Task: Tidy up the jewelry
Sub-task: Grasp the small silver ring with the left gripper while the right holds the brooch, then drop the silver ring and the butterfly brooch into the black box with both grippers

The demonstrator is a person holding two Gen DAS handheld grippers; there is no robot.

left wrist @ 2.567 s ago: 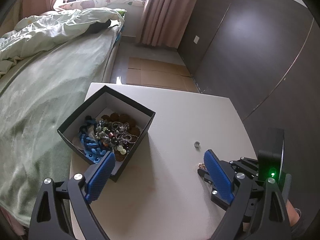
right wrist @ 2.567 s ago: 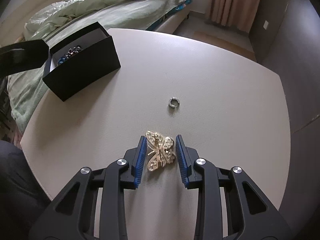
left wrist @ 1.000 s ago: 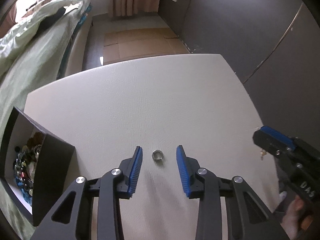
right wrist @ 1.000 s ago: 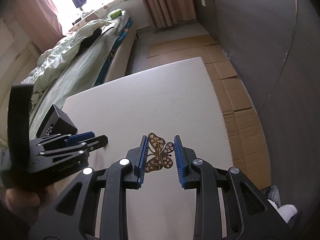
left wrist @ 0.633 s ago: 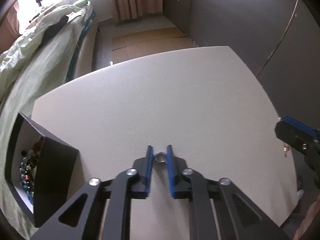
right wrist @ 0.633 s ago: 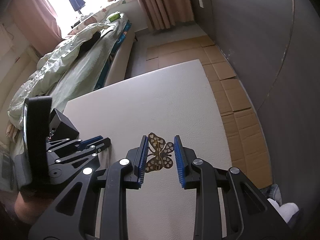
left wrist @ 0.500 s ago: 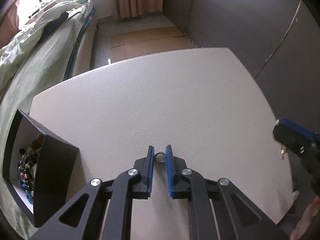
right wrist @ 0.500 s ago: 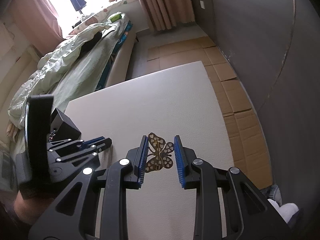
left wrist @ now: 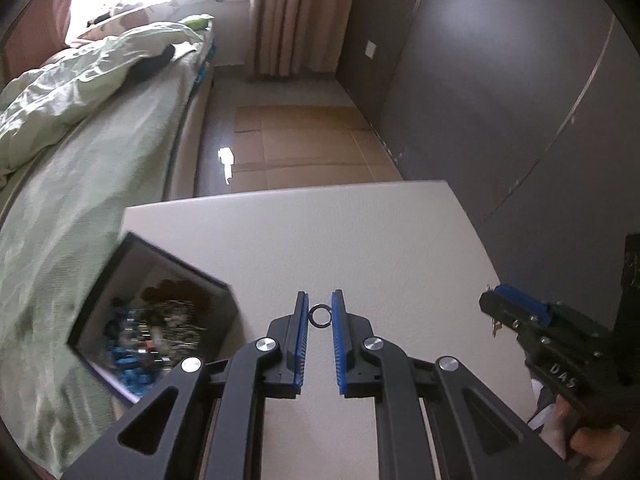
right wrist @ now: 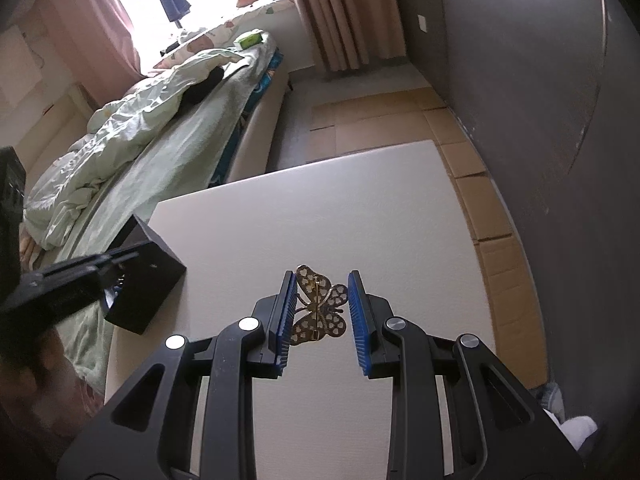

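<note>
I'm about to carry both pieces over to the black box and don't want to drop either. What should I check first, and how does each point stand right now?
1. Ring pinched between the left claw pads: ok.
2. Gold butterfly brooch clamped in the right claw: ok, both pads touch its wings.
3. Both pieces clear of the white table: ok, as far as these views show.
4. Black box open, no lid on it: ok.
5. Room inside the box: cannot tell; beads and chains already cover its floor and the view is blurred.
6. Right claw clear of the left claw's path to the box: ok, it sits far to the right.
</note>
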